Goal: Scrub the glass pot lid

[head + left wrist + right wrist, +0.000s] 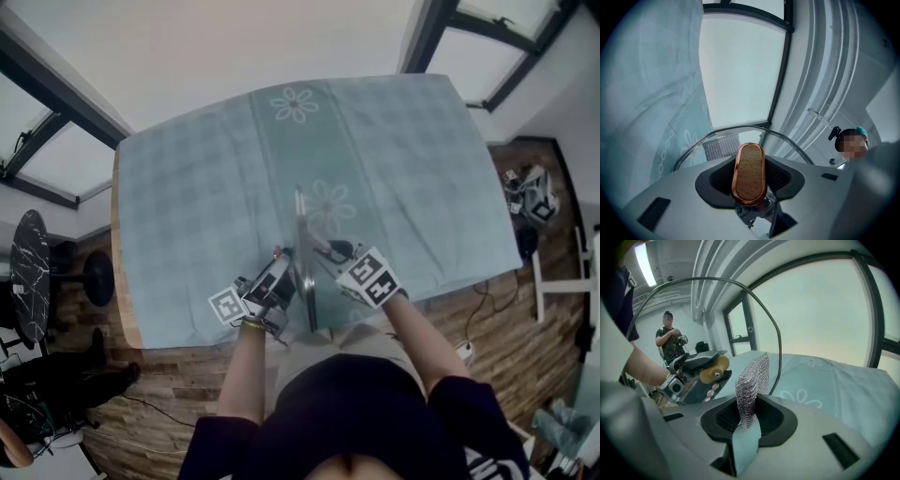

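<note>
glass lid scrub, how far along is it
Done: both pickups. The left gripper clamps the wooden knob and holds the glass lid on edge over the tablecloth. In hand: the right gripper pinches a mesh scrubber close to the glass; contact can't be confirmed. Left: the scrubbing itself, since no suds or wiped streaks show.

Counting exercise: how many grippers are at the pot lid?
2. The left gripper grips the lid by its wooden knob; the right gripper, opposite, holds a mesh scrubber.
</note>
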Tool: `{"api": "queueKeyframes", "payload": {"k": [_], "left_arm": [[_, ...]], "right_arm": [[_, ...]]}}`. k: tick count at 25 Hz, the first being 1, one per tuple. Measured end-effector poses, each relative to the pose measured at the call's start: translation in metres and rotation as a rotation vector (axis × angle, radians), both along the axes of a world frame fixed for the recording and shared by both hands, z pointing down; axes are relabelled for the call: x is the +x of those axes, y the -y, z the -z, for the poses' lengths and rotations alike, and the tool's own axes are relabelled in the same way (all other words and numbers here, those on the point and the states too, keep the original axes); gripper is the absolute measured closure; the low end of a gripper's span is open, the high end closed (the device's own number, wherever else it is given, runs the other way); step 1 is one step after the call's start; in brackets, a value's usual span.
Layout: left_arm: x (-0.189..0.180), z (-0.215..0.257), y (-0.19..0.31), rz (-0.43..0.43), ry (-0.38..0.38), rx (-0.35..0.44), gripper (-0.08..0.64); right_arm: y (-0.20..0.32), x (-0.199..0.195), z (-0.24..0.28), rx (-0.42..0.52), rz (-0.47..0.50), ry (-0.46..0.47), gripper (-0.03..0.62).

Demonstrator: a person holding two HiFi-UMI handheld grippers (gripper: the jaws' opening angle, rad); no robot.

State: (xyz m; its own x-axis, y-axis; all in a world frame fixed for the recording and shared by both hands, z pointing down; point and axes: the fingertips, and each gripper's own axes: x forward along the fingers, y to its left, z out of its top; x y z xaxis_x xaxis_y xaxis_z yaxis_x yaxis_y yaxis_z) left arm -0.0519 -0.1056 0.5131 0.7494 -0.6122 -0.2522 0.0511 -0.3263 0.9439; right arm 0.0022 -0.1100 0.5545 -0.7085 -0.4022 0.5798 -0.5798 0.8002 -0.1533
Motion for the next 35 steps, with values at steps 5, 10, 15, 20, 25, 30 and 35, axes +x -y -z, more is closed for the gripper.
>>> {"api": "queueKeyframes", "payload": {"k": [5, 10, 15, 20, 25, 30, 35], "left_arm": [[-0.001, 0.0, 0.0, 0.001, 0.006, 0.01, 0.391], [-0.001, 0.0, 0.0, 0.004, 0.004, 0.003, 0.391], [-0.001, 0.001, 0.001, 0.005, 0.003, 0.003, 0.391], [-0.001, 0.001, 0.001, 0.01, 0.004, 0.001, 0.391], [-0.001, 0.001, 0.001, 0.018, 0.008, 0.001, 0.391], [-0.001, 0.002, 0.001, 0.021, 0.008, 0.001, 0.391], [-0.001, 0.002, 0.001, 0.023, 0.01, 0.002, 0.391]], "right_arm": [[-0.008, -0.006, -0.005, -0.018, 0.028, 0.001, 0.512], [-0.022, -0.007, -0.012, -0.043, 0.06, -0.004, 0.512], [-0.034, -0.009, -0.016, -0.062, 0.079, -0.005, 0.512], [-0.046, -0.011, -0.018, -0.082, 0.093, -0.005, 0.512], [-0.058, -0.012, -0.02, -0.097, 0.111, -0.004, 0.512], [-0.073, -0.013, -0.02, -0.12, 0.128, 0.002, 0.512], [-0.089, -0.012, -0.02, -0.137, 0.144, 0.001, 0.512]]}}
